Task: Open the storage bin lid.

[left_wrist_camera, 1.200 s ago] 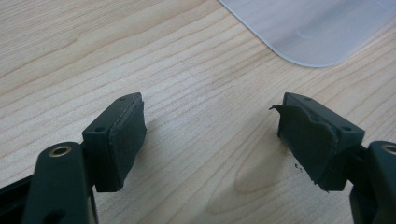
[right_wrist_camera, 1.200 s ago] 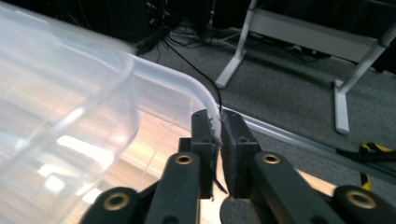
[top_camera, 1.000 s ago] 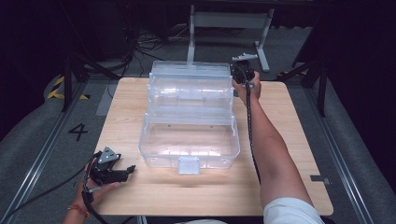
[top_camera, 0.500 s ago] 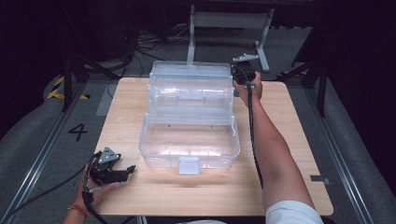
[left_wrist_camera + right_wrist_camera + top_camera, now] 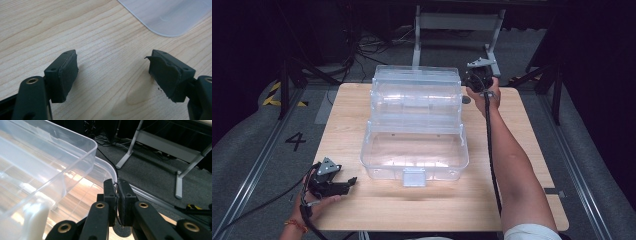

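A clear plastic tiered box [image 5: 414, 125] stands open in the middle of the wooden table [image 5: 522, 150], its white latch [image 5: 414, 176] facing the near edge. My right gripper [image 5: 467, 96] is at the box's far right corner. In the right gripper view its jaws [image 5: 116, 182] are shut pad to pad with only a thin slit, which has just widened a hair. They sit against the curved rim [image 5: 110, 170], and nothing is visible between them. My left gripper [image 5: 348, 184] rests open near the front left of the table, with bare wood between its jaws [image 5: 112, 72].
A rounded corner of the box [image 5: 170, 15] lies ahead of the left jaws. Behind the table stands a grey metal stand [image 5: 457, 22] with cables on the dark floor. A floor rail and a painted "4" [image 5: 295, 141] run along the left.
The right hand and gripper have shifted slightly up and away at the box's far right corner. The left gripper and the box have stayed put.
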Demonstrator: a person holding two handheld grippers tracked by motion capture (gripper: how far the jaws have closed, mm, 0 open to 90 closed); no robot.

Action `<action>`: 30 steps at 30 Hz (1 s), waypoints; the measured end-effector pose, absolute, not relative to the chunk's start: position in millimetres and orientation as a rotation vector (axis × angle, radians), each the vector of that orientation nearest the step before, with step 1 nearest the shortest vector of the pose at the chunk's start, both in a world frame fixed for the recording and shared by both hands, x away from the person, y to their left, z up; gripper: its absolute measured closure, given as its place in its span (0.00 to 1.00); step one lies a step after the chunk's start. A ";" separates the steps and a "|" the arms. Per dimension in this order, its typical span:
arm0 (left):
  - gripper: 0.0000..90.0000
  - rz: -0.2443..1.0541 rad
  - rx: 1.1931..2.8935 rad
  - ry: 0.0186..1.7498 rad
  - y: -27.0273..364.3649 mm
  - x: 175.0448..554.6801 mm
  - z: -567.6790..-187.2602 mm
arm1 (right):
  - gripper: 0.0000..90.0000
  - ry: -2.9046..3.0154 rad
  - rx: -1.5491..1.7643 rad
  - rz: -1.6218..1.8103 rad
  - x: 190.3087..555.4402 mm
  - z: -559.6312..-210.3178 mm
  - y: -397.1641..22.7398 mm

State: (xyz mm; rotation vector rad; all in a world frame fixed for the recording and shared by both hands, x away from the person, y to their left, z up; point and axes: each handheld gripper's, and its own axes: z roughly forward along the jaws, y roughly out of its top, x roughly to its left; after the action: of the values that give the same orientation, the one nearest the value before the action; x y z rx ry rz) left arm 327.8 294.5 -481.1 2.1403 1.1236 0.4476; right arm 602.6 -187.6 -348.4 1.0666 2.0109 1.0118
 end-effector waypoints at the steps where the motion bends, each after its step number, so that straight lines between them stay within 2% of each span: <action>1: 0.26 0.448 2.143 1.122 294.6 327.9 -481.1 | 0.96 2.007 1.067 1.018 601.1 -347.8 -188.6; 30: 0.26 0.449 2.142 1.123 294.6 327.9 -481.1 | 0.92 2.077 0.926 1.011 531.0 -344.9 -213.9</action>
State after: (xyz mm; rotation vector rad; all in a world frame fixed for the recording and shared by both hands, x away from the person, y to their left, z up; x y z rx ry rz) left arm 327.9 294.6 -481.1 2.1421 1.1227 0.4492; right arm 531.0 -213.9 -344.9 0.9256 2.0774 1.0113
